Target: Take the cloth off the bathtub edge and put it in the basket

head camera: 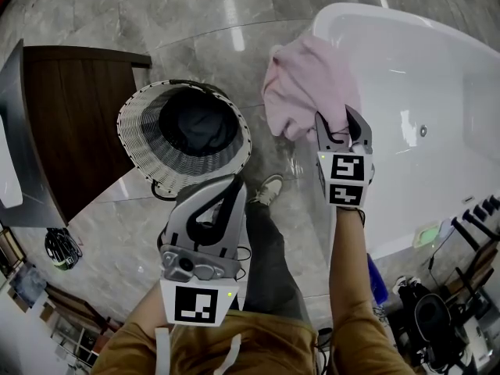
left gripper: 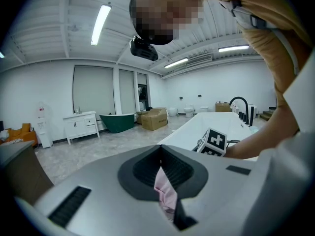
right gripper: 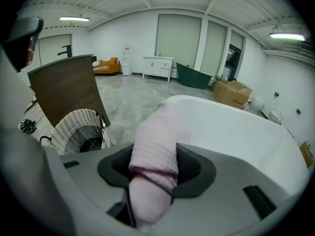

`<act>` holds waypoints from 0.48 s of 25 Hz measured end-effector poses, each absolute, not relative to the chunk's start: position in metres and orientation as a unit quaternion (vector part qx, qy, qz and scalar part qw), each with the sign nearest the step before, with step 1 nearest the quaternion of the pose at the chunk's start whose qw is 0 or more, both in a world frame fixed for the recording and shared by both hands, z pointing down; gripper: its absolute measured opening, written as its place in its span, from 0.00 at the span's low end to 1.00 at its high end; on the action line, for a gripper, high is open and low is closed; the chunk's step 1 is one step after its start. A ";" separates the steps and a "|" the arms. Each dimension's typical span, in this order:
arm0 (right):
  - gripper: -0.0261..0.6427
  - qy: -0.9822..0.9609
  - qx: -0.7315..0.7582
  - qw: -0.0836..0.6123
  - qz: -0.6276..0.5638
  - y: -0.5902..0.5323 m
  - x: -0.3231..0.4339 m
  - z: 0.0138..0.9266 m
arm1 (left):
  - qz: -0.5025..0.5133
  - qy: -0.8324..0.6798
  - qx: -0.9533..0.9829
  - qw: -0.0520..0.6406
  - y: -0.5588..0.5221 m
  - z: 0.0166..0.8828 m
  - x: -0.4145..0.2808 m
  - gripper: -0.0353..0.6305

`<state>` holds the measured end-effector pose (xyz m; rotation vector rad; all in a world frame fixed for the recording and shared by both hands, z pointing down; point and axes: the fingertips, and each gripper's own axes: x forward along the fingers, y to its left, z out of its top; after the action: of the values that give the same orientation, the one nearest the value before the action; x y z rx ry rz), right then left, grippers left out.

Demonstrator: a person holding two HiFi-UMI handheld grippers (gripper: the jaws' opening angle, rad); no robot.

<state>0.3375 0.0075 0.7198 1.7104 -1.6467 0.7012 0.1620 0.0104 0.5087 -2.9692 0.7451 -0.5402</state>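
A pink cloth (head camera: 308,84) hangs over the near rim of the white bathtub (head camera: 422,76). My right gripper (head camera: 337,123) is at the cloth's lower edge and is shut on it. In the right gripper view a bunched fold of the cloth (right gripper: 155,146) is pinched between the dark pads (right gripper: 197,168). The white wicker basket (head camera: 141,131) stands on the floor left of the tub, its mouth up. My left gripper (head camera: 234,184) hovers close to my body, just below the basket, with its tips together and nothing held. In the left gripper view a pink sliver of the cloth (left gripper: 166,193) shows through the slit between the jaws.
Dark fabric (head camera: 199,123) lies inside the basket. A dark wooden cabinet (head camera: 70,116) stands at the left of it. My shoe (head camera: 269,187) is on the grey marble floor between basket and tub. Black tap fittings (head camera: 480,209) stand at the tub's right end.
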 end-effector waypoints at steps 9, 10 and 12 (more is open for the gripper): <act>0.22 -0.629 0.663 0.298 0.276 0.021 0.333 0.700 | -0.167 0.233 -0.958 0.025 0.018 0.497 0.161 0.06; 0.22 -0.629 0.665 0.290 0.279 0.024 0.332 0.696 | -0.166 0.233 -0.958 0.025 0.019 0.495 0.160 0.06; 0.22 -0.631 0.667 0.276 0.284 0.028 0.331 0.689 | -0.164 0.232 -0.958 0.026 0.022 0.492 0.159 0.06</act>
<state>0.3305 0.0284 0.6887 1.7927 -1.6950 0.7636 0.1594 0.0220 0.4917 -2.9617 0.7183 -0.5078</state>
